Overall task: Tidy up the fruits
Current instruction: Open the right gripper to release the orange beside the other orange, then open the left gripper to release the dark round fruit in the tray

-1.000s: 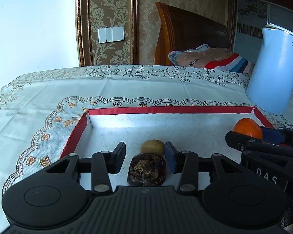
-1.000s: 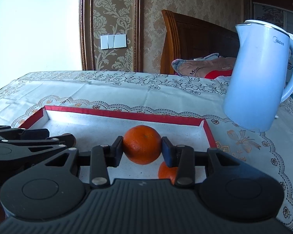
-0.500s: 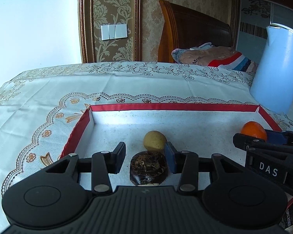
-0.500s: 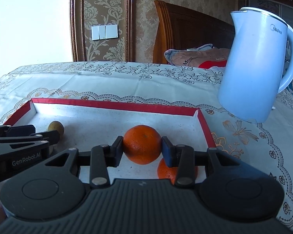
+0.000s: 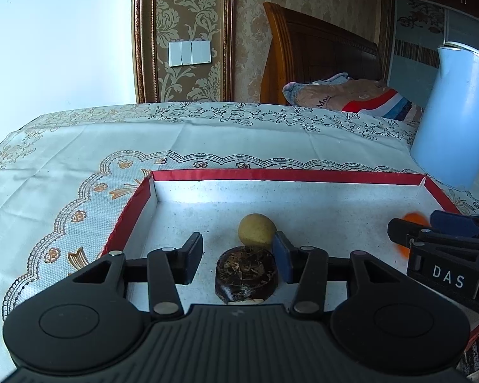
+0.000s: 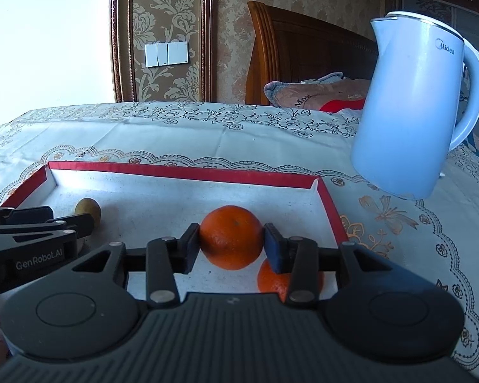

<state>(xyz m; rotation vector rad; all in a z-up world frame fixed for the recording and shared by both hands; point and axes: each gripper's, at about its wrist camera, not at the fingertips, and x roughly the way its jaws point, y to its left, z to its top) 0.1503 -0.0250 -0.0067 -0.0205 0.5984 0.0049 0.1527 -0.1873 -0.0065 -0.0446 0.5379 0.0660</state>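
My right claw (image 6: 232,247) squeezes an orange (image 6: 231,236) just above the red tray (image 6: 188,171), near its right edge, with another orange (image 6: 273,279) lying under it. My left claw (image 5: 238,257) is level and open around a dark mangosteen (image 5: 246,275) on the tray floor. A small yellow fruit (image 5: 257,229) sits just behind it.

Both cameras ride low and close behind their grippers, facing the headboard (image 5: 322,48) at twelve o'clock. The left view covers the red-rimmed tray's (image 5: 271,175) left half, the right its right half. They share the tray, kettle (image 6: 412,105) and wall switch (image 6: 166,54).
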